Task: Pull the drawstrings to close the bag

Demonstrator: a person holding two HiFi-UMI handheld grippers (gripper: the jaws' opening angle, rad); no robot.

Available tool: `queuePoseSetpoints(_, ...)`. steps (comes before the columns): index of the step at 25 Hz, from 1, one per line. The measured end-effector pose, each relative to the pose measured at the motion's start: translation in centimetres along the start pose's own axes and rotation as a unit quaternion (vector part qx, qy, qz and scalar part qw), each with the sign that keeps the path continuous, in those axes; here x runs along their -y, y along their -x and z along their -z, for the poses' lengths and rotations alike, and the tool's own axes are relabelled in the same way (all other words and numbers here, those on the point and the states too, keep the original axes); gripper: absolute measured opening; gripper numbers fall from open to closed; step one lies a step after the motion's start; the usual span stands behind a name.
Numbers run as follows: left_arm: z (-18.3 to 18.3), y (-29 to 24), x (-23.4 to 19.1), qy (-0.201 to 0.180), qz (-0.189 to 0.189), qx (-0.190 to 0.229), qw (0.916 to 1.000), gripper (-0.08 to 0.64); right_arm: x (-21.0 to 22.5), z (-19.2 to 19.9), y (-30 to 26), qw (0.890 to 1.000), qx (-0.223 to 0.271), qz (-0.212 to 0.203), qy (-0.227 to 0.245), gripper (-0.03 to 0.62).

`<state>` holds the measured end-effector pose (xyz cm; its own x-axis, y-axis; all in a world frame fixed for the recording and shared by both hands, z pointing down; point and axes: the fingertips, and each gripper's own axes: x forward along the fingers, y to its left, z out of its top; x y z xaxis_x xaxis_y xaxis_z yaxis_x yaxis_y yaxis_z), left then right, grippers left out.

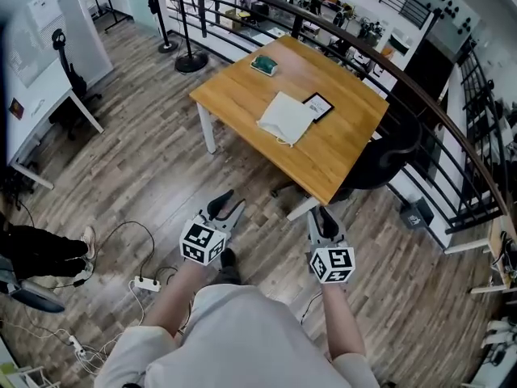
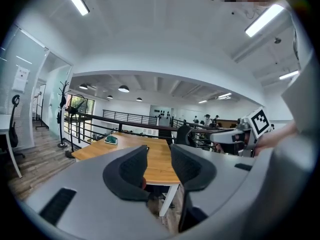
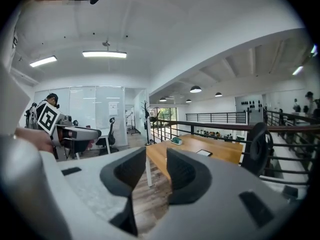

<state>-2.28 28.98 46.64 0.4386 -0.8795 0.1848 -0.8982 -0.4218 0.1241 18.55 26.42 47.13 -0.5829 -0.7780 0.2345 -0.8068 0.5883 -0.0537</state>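
Left tool (image 1: 229, 203), right tool (image 1: 323, 216) — jaws apart, empty, white bag (image 1: 286, 118) lying diagonally across table (image 1: 242, 87)

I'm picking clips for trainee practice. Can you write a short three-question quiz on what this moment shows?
1. True or false: the left gripper is shut on the white bag.
2. Where does the bag lie? A) on the floor; B) on the wooden table; C) on a chair seat.
3. Fill in: the jaws of the right gripper stand ____, with nothing between them.

Key
1. False: its jaws are apart and empty, and it is held well short of the table.
2. B.
3. Open.
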Motion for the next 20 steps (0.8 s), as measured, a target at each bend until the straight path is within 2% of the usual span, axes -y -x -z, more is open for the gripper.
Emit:
queuePoseSetpoints(13, -1.1, -6.7, -9.8, 0.000, 0.039, -0.021, 0.9990, 0.141, -0.4, -0.8, -10.5, 0.999, -0.036, 0.026, 0.011, 0.114)
queuePoseSetpoints(20, -1.3, -9.1, -13.5, 0.001, 0.065, -0.029, 0.9975, 0.141, -0.5, -1.0, -13.8, 0.997, -0.050, 0.052, 0.014, 0.114)
